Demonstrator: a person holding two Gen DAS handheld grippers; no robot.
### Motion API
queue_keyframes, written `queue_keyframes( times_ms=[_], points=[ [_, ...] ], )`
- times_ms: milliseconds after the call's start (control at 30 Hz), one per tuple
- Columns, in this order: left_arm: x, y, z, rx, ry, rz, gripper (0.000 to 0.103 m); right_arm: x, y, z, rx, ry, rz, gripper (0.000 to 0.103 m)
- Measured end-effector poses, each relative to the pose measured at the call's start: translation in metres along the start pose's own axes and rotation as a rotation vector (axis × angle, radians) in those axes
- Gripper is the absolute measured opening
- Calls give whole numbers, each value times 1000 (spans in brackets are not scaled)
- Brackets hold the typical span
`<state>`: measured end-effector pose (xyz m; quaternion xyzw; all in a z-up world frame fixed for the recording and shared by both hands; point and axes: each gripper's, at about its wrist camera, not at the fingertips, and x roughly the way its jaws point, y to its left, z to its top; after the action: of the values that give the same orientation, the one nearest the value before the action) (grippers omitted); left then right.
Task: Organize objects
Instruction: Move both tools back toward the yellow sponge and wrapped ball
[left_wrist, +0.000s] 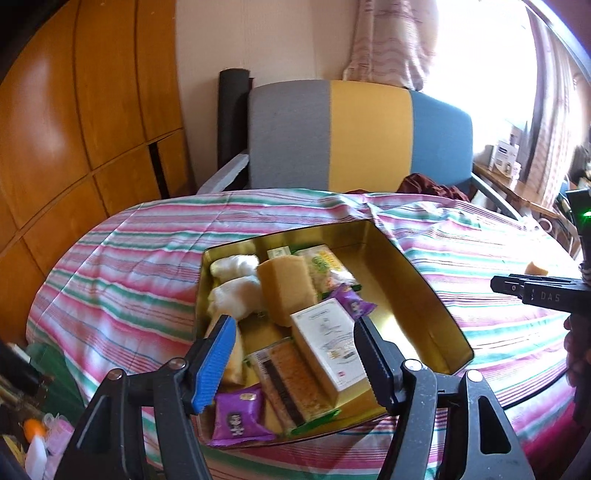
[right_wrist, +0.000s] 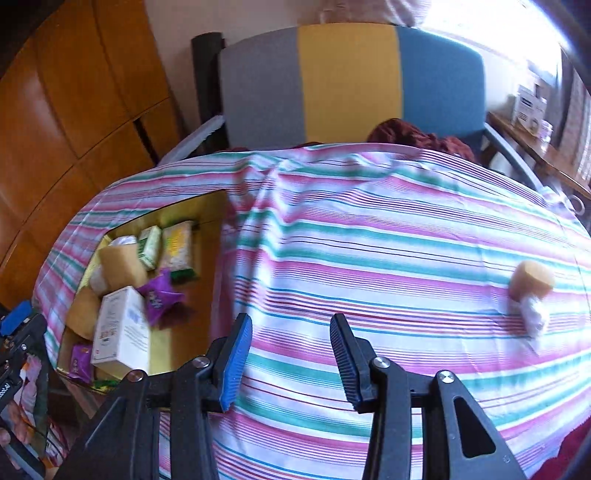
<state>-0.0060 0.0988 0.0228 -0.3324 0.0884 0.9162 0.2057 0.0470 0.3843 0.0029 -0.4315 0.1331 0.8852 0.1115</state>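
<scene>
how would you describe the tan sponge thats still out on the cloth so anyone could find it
Start at the striped tablecloth, far from the gold tin at its other side. The sponge is a tan rounded block touching a white crumpled wad, alone outside the tin.

Home room; wooden wardrobe (left_wrist: 74, 122), curtained window (left_wrist: 480, 55), striped tablecloth (right_wrist: 369, 240)

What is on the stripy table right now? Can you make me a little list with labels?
table cover: pink, green and white striped cloth
box: open gold tin on the cloth
in the tin: white carton, two purple packets, tan sponge block, other snack packs
still outside the tin: tan sponge with a white wrapped thing touching it, on the cloth
left gripper: open, empty, over the tin
right gripper: open, empty, over bare cloth
behind the table: grey, yellow and blue chair
</scene>
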Motion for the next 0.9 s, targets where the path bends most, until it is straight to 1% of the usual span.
queue_keyframes(
  times_ms=[233,567,767,900],
  points=[
    [3,-27,8,63,-5,-41,70,-17,-50,-1,75,-19,-82,53],
    [12,-74,20,164,-9,-103,71,-44,-139,0,238,-42,-216,54],
    [18,-100,22,215,2,-130,71,-47,-191,-9,355,-49,-299,54],
    [23,-118,24,249,10,-142,71,-44,-215,-22,438,-56,-312,54]
  ],
)
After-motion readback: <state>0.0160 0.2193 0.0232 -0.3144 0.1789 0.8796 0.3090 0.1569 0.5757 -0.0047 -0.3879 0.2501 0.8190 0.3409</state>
